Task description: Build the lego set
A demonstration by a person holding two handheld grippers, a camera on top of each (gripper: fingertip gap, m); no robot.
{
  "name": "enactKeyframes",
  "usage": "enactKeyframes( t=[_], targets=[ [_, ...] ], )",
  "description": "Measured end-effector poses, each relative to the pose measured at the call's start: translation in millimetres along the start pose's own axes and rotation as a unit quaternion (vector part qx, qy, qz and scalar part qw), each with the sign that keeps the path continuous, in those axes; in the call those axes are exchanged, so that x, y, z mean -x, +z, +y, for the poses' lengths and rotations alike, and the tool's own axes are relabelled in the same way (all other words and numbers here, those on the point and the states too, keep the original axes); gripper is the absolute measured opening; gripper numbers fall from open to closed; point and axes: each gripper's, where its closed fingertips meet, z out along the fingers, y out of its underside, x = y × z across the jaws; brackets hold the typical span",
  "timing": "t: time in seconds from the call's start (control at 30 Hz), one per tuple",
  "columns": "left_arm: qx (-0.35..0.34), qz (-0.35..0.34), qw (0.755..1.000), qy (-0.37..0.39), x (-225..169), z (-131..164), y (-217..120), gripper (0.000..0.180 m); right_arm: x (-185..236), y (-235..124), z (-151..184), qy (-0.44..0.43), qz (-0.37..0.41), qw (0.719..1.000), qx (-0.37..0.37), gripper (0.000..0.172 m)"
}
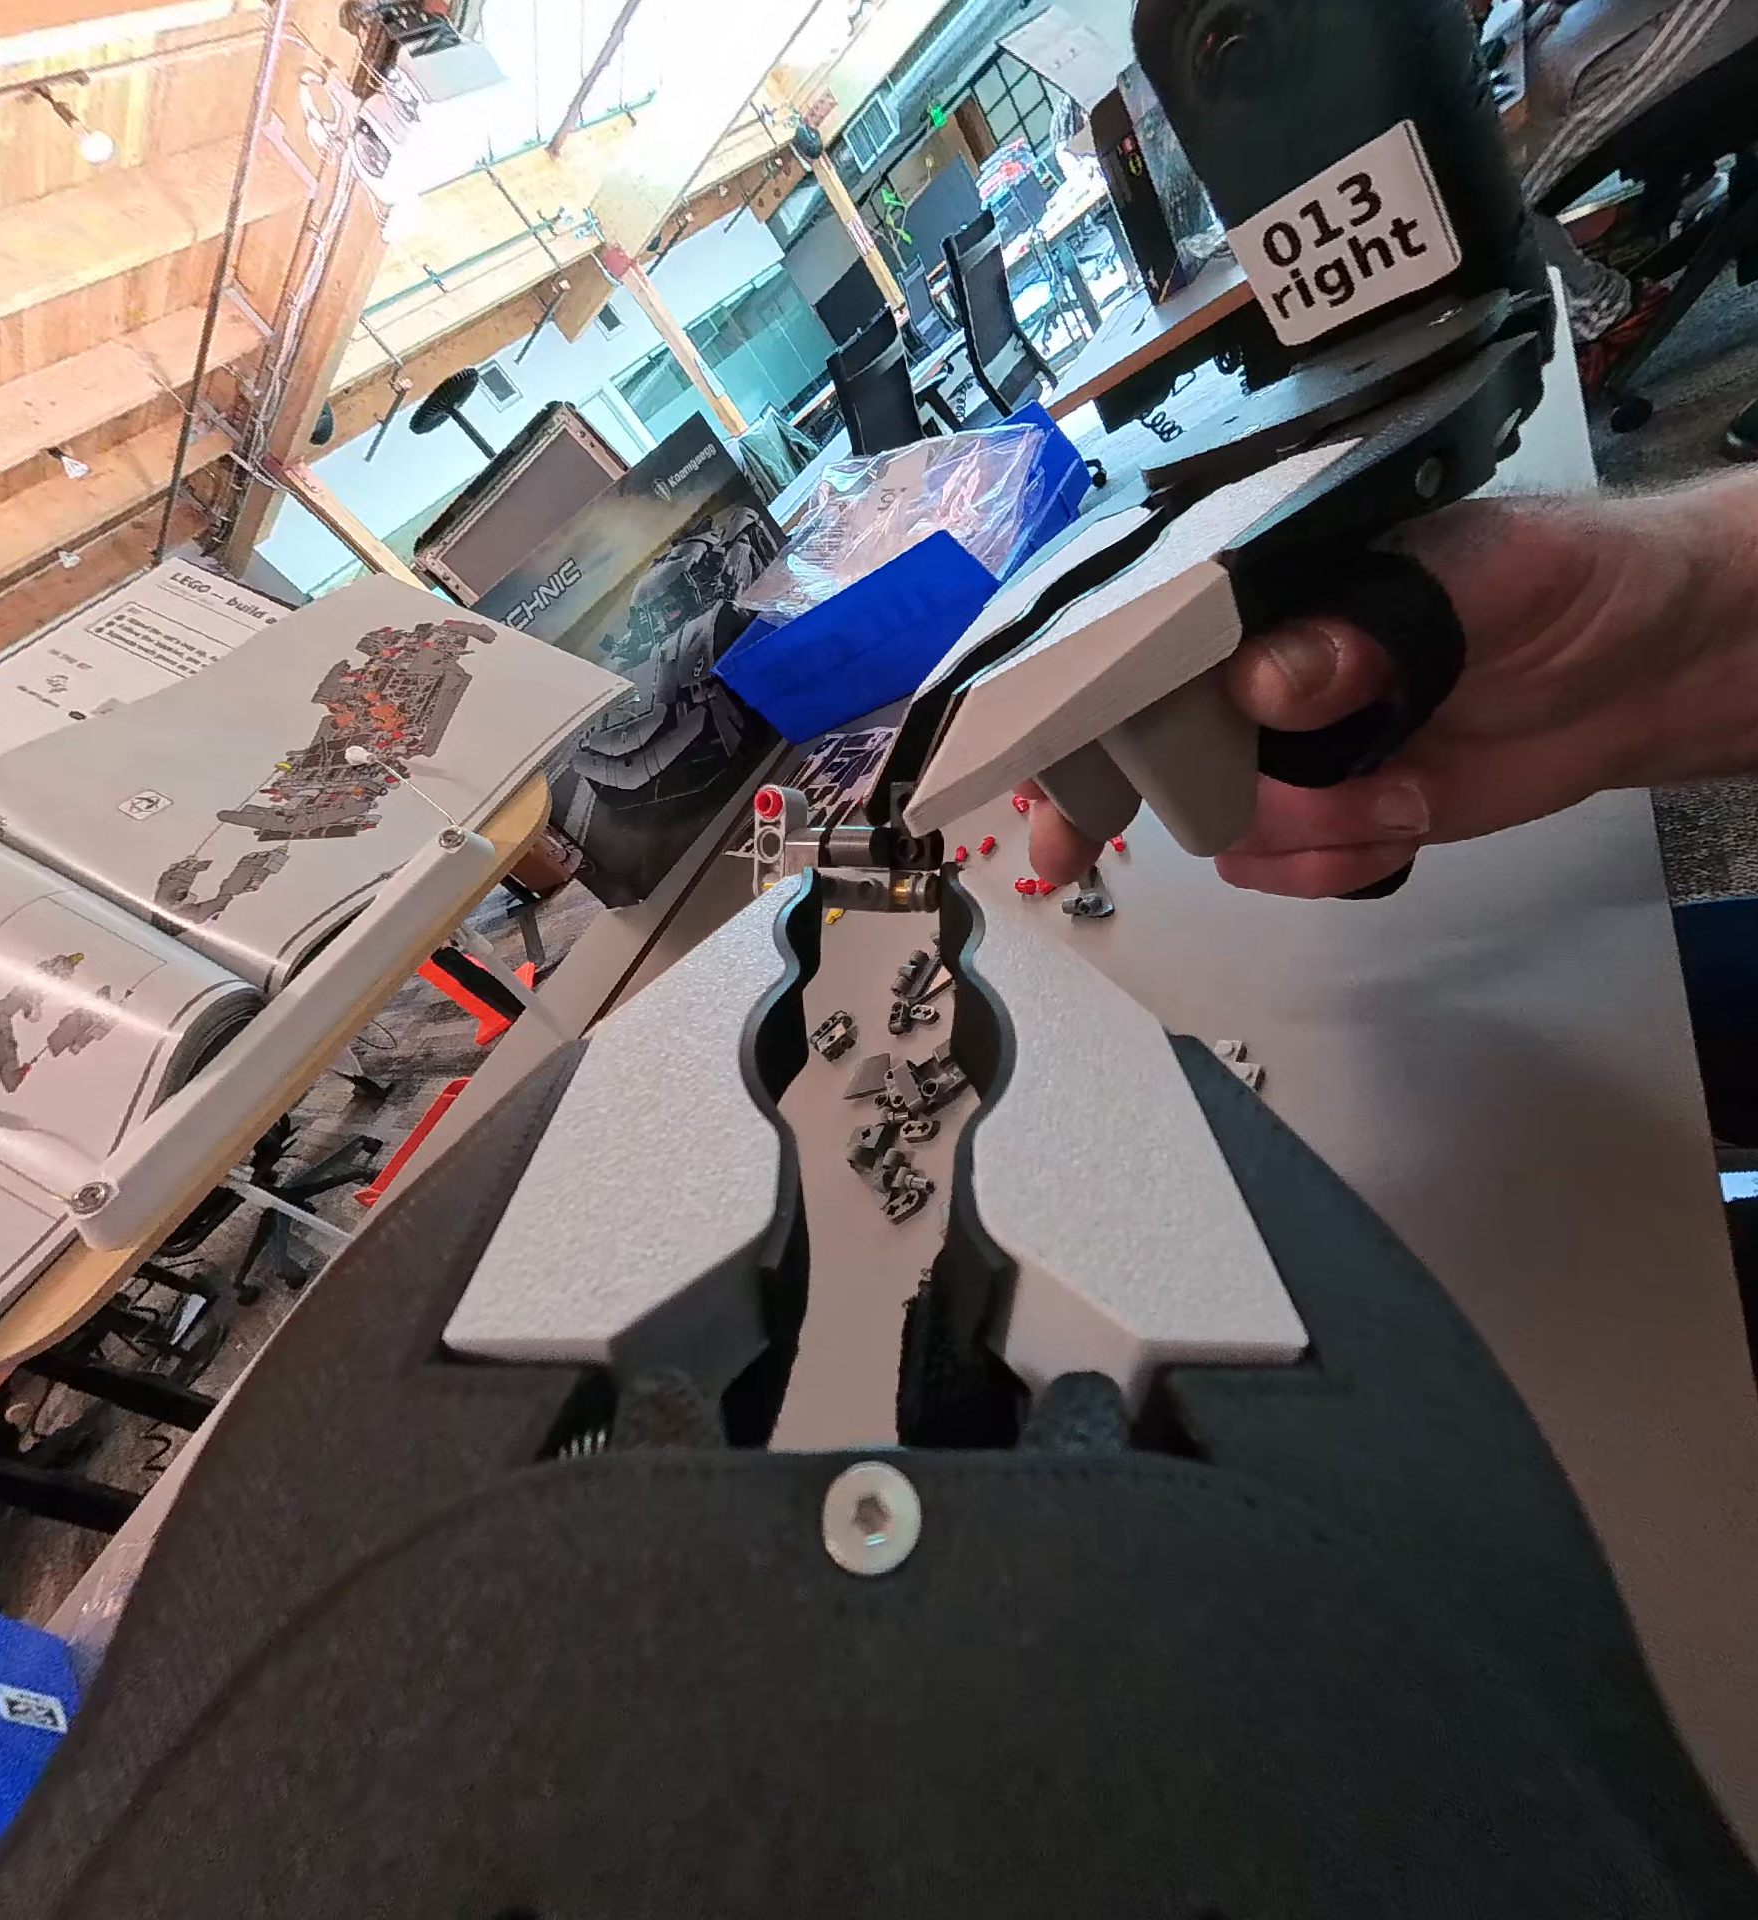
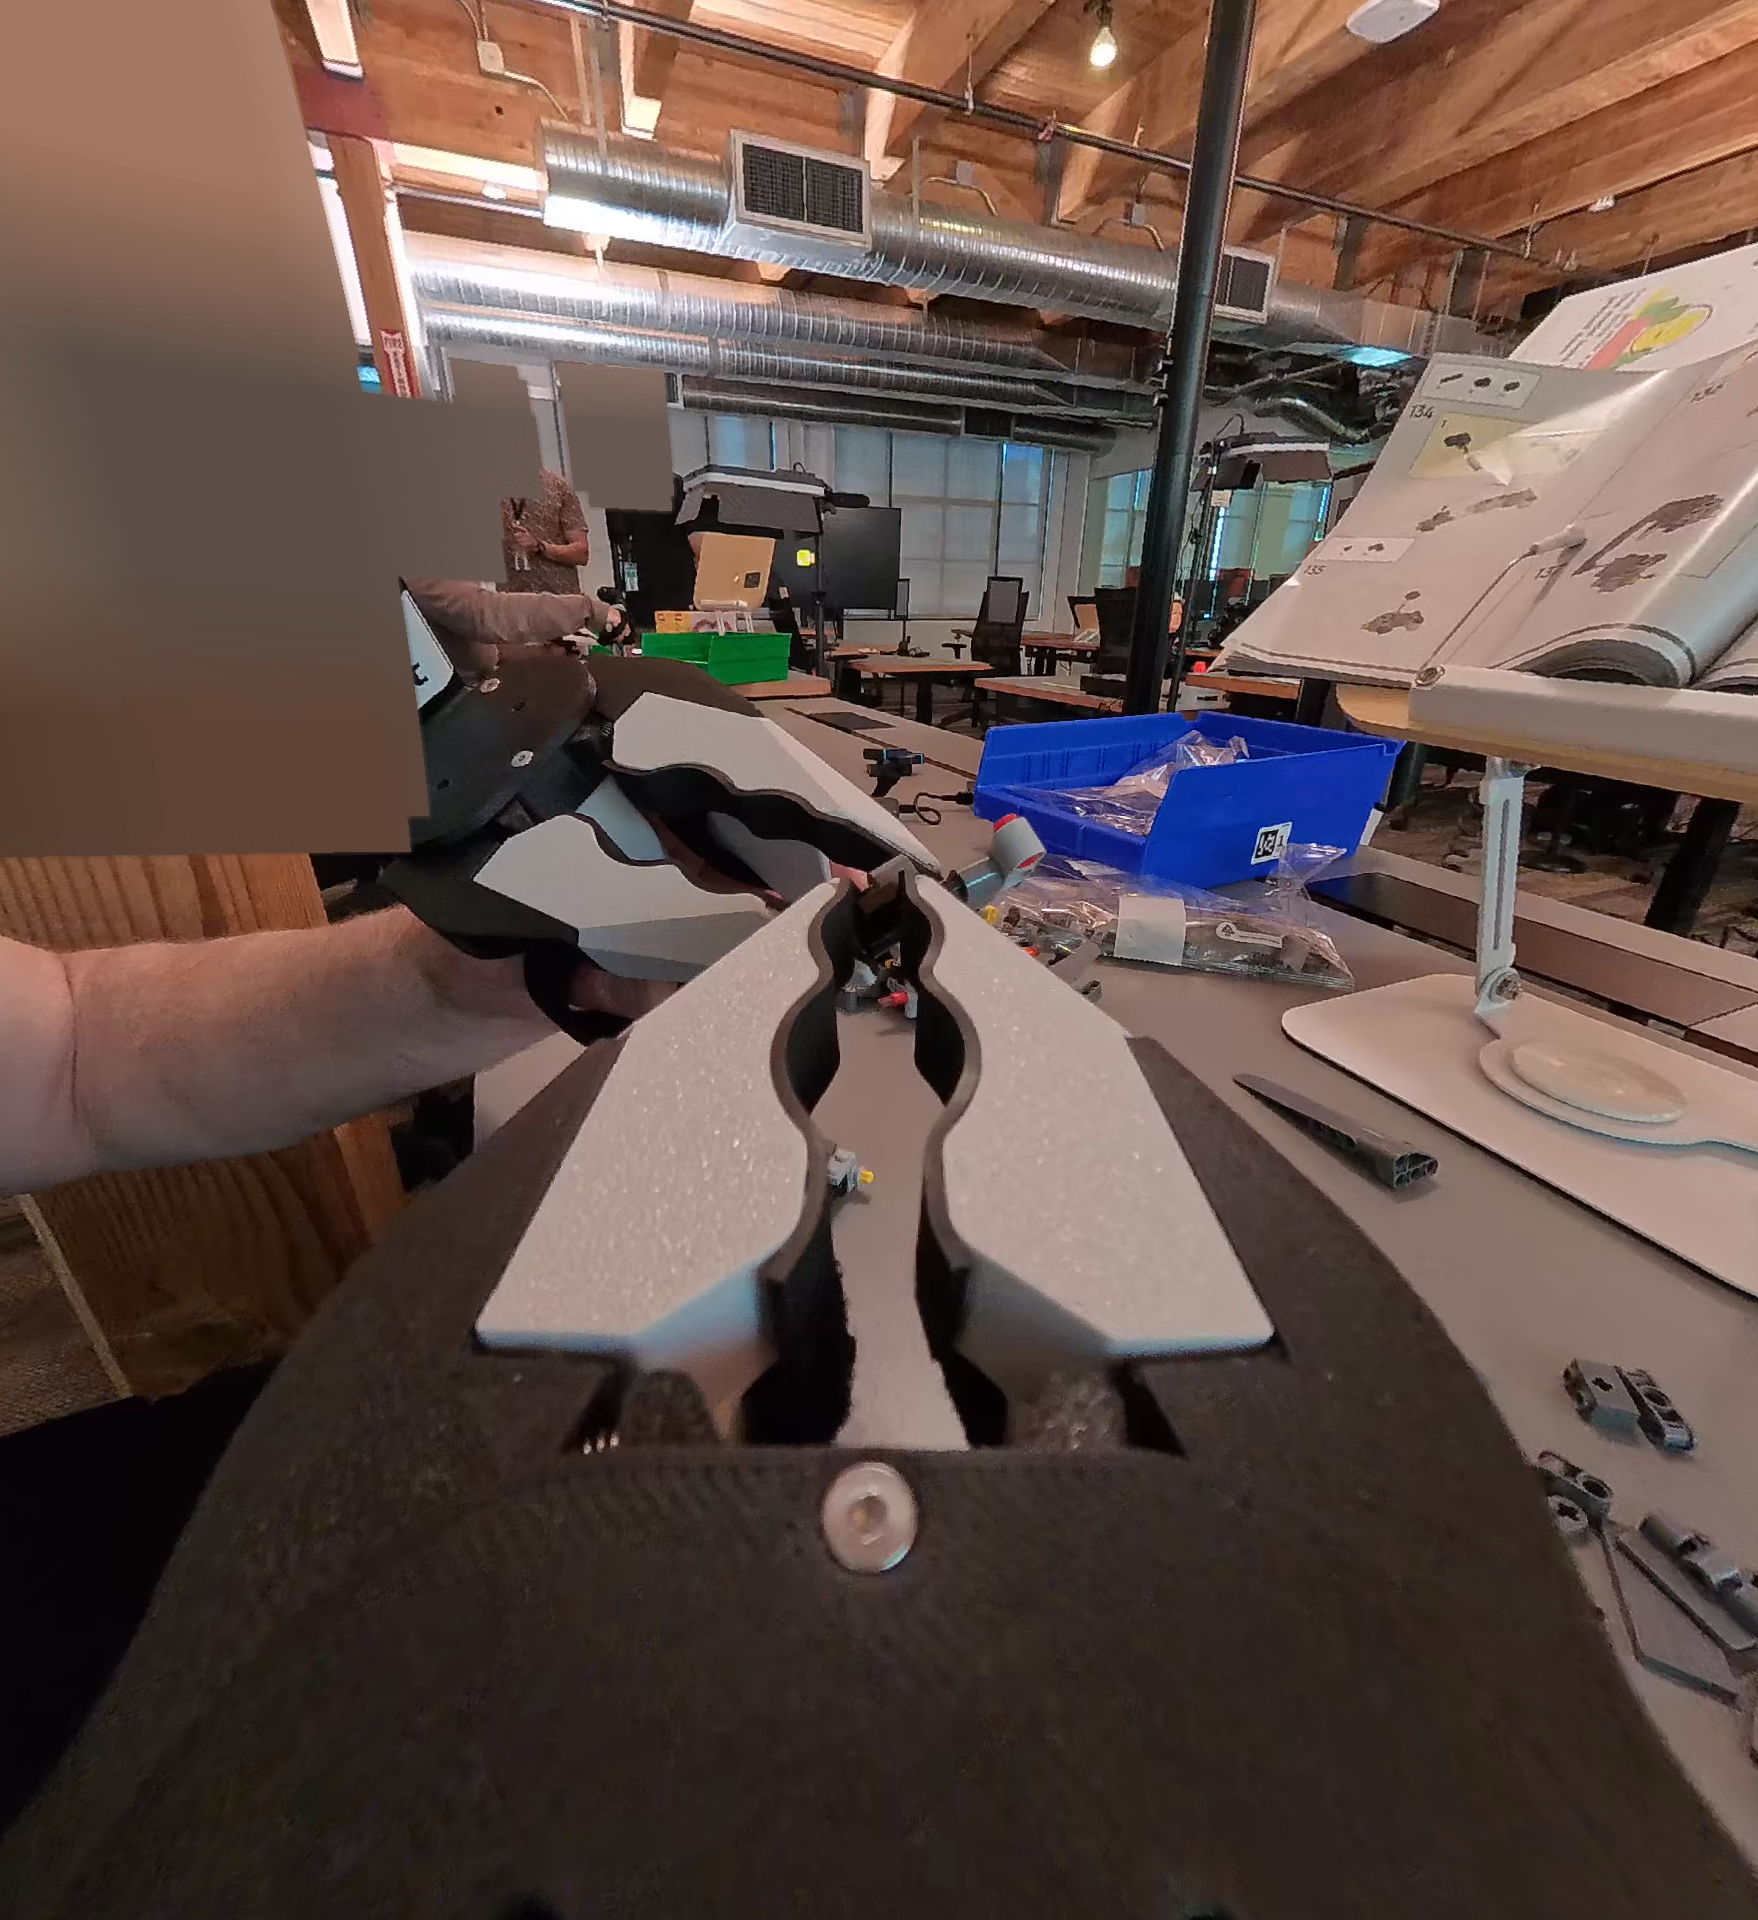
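Observation:
In the left wrist view my left gripper [image 1: 880, 883] is shut on a small grey building-toy assembly [image 1: 870, 891] and holds it above the grey table [image 1: 1374, 1039]. A light grey beam with a red pin [image 1: 773, 826] sticks out of the assembly's left end. My right gripper [image 1: 906, 821] comes in from the upper right, held by a hand [image 1: 1477, 727]. Its tips are closed on a small black piece [image 1: 914, 850] that sits against the top of the assembly. In the right wrist view my right gripper [image 2: 880, 896] pinches that black piece [image 2: 880, 914]. The left gripper [image 2: 916, 862] meets it from the left.
Loose dark grey pieces [image 1: 896, 1091] and red pins [image 1: 1036, 886] lie on the table under the grippers. A blue bin [image 2: 1187, 800] with plastic bags, a bag of parts [image 2: 1187, 930] and an open instruction book on a stand [image 2: 1581, 1091] are to the right. More dark pieces [image 2: 1623, 1392] lie nearby. Both grippers' tips are close together, under 4 cm apart.

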Motion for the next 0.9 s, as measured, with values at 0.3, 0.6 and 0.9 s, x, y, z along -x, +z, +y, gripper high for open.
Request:
enactKeyframes(
  t=[0.3, 0.6, 0.9],
  targets=[
    [0.002, -0.005, 1.000, -0.003, -0.1, 2.1, -2.9, 0.020, 1.9, 3.0, 1.7, -0.004, 0.001, 1.000, 0.001, 0.004],
    [0.006, -0.009, 1.000, 0.006, 0.5, 3.3, -3.8, 0.020, 1.7, 4.3, 2.6, 0.005, -0.001, 1.000, 0.002, 0.004],
    [0.012, -0.009, 1.000, 0.007, -0.2, 5.5, -3.4, 0.019, 1.0, 4.5, 4.6, 0.001, -0.002, 1.000, 0.005, 0.005]
  ],
)
